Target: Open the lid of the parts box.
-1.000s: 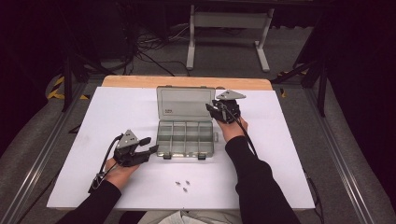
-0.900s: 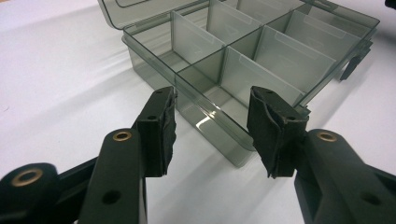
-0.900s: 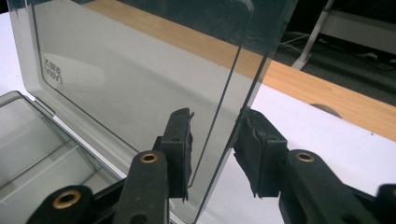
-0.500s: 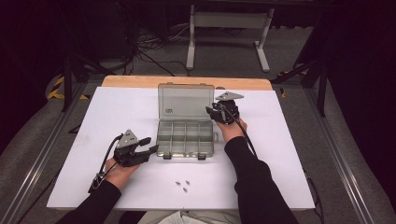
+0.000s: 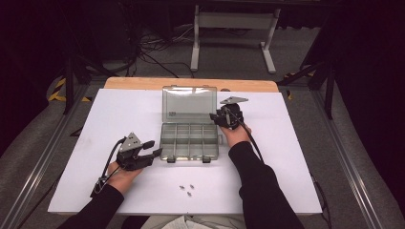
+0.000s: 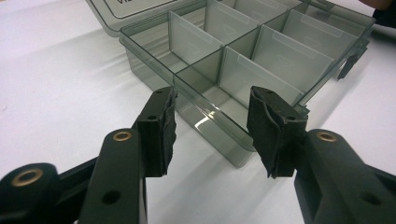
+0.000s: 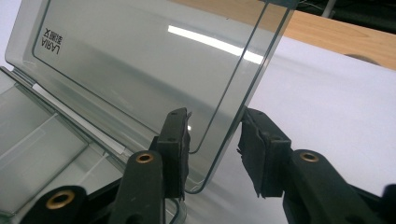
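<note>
On a white table top (image 5: 296,157), a smoke-grey plastic compartment box (image 5: 189,141) is seen lying open between two hand-held grippers, its clear lid (image 5: 188,104) raised nearly upright at the far side. At the box's right rear corner the right gripper (image 5: 224,118) is held, with the lid's right edge (image 7: 233,98) caught in the gap between its black jaws. In the right gripper view the lid's rounded lower corner is seen between the pads; the left pad (image 7: 180,144) lies against or very close to the pane, while the right pad (image 7: 254,149) is kept clear of it, so the lid is not clamped. These jaws have just been opening slightly around the lid.

Off the box's near left corner, the left gripper (image 5: 150,149) is rested low over the table, pointed toward the box. In the left gripper view its jaws are shown parted, nothing gripped, with the box's corner wall (image 6: 212,123) just beyond the pads and framed by the gap. The dividers (image 6: 219,51) are seen standing in bare compartments.

Three small metal screws (image 5: 186,189) are scattered on the table near the person, well apart from both grippers and in front of the box.
</note>
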A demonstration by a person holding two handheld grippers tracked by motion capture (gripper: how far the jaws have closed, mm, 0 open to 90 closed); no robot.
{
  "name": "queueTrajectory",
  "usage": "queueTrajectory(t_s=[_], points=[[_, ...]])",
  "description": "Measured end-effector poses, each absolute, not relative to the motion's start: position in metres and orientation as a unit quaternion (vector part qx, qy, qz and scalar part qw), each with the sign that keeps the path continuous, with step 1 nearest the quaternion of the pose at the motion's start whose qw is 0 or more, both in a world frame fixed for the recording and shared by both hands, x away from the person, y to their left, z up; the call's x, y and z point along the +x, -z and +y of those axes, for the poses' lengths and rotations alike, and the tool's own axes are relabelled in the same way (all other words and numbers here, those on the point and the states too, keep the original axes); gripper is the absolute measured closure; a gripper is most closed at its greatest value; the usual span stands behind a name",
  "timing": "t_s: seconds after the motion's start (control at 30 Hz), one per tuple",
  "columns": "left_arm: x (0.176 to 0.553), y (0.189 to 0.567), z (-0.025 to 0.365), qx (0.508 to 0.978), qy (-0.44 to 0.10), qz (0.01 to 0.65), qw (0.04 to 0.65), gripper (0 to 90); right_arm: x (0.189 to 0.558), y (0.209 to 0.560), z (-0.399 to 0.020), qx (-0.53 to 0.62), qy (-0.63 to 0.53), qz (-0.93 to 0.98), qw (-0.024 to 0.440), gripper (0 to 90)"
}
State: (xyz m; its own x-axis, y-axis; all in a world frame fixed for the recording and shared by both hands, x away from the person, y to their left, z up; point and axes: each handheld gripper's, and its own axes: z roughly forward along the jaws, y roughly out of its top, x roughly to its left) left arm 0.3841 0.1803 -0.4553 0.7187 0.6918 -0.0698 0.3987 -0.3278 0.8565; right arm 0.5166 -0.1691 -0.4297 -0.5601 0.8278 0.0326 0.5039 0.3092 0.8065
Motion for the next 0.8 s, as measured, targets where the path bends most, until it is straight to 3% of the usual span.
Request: queueTrajectory(t_s=[0.8], points=[[0.384, 0.455, 0.18, 0.801, -0.16, 0.34, 0.467, 51.8, 0.506, 0.419, -0.168, 0.408, -0.403, 0.794, 0.204, 59.9]])
